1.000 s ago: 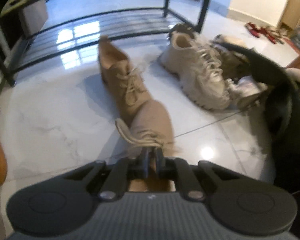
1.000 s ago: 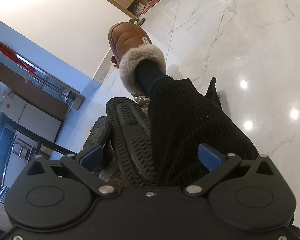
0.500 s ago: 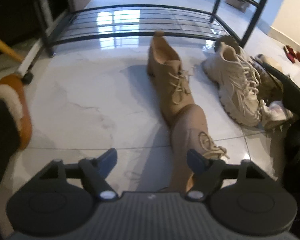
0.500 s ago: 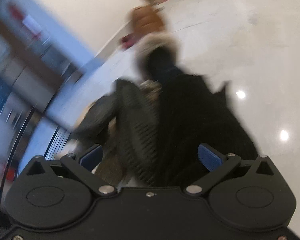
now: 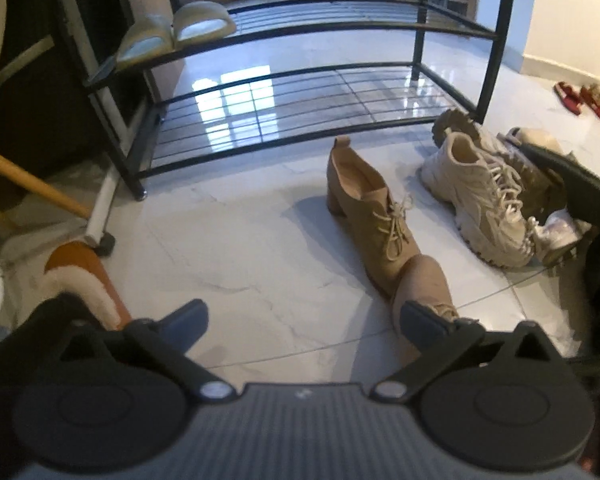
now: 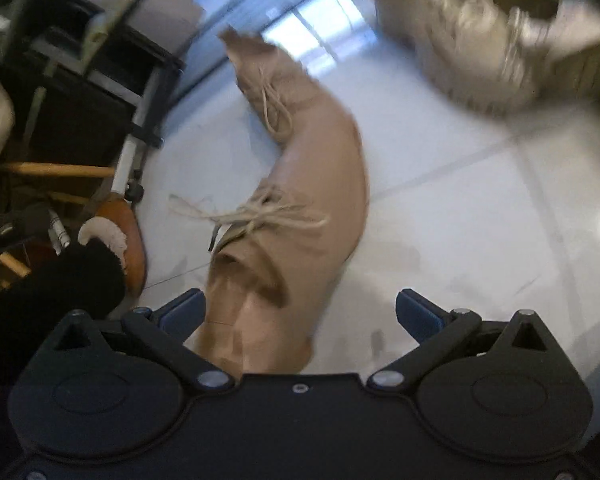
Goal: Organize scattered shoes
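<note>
Two tan lace-up heeled shoes lie on the white floor. The far one (image 5: 374, 208) stands upright with its heel toward the black shoe rack (image 5: 300, 96). The near one (image 5: 424, 288) lies just ahead of my left gripper (image 5: 304, 320), which is open and empty above the floor. In the right wrist view, blurred, the near tan shoe (image 6: 296, 240) lies between and ahead of the fingers of my open right gripper (image 6: 300, 312), with the far tan shoe (image 6: 276, 84) beyond. A cream chunky sneaker (image 5: 488, 200) lies to the right.
An olive shoe (image 5: 536, 180) and a small pale shoe (image 5: 556, 236) lie beside the sneaker. Pale slippers (image 5: 180, 30) sit on the rack's upper shelf. My brown fur-lined slipper (image 5: 88, 276) stands at left near a wooden handle (image 5: 32, 184). Red shoes (image 5: 580, 96) lie far right.
My left gripper opened, let go of the near tan shoe's laces and pulled back and up. My right gripper swung from the black shoe sole toward the tan shoes.
</note>
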The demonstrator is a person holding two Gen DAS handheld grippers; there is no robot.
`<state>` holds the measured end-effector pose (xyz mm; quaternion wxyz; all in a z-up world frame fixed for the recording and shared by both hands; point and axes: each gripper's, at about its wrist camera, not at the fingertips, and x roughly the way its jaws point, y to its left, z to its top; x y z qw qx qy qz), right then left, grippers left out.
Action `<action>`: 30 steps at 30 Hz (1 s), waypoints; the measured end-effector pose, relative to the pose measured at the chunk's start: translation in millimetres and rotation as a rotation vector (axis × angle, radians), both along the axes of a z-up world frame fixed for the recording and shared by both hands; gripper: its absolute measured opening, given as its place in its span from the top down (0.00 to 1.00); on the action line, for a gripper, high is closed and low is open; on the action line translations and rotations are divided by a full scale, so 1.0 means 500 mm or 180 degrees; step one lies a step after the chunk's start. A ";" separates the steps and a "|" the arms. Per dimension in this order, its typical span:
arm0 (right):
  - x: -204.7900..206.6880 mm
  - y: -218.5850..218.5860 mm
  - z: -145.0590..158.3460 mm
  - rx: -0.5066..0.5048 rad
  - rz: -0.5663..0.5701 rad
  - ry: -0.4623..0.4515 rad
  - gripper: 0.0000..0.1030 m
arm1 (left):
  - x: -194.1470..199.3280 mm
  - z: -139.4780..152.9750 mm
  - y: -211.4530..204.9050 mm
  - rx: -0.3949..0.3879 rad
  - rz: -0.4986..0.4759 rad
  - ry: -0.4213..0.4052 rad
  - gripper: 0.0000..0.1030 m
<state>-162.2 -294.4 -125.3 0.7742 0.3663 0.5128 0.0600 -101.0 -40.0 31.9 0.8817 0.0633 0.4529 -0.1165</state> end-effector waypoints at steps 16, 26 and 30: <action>0.107 0.096 -0.053 -0.0209 -0.0336 0.0666 0.00 | 0.015 0.000 0.050 -0.0203 0.0538 0.0025 0.01; 0.140 0.139 -0.102 -0.0504 -0.0052 0.0730 0.21 | 0.025 -0.012 0.084 -0.0229 0.0828 0.0177 0.01; 0.121 0.123 -0.098 -0.0407 0.0037 0.0733 0.31 | 0.026 -0.013 0.091 -0.0231 0.0931 0.0191 0.01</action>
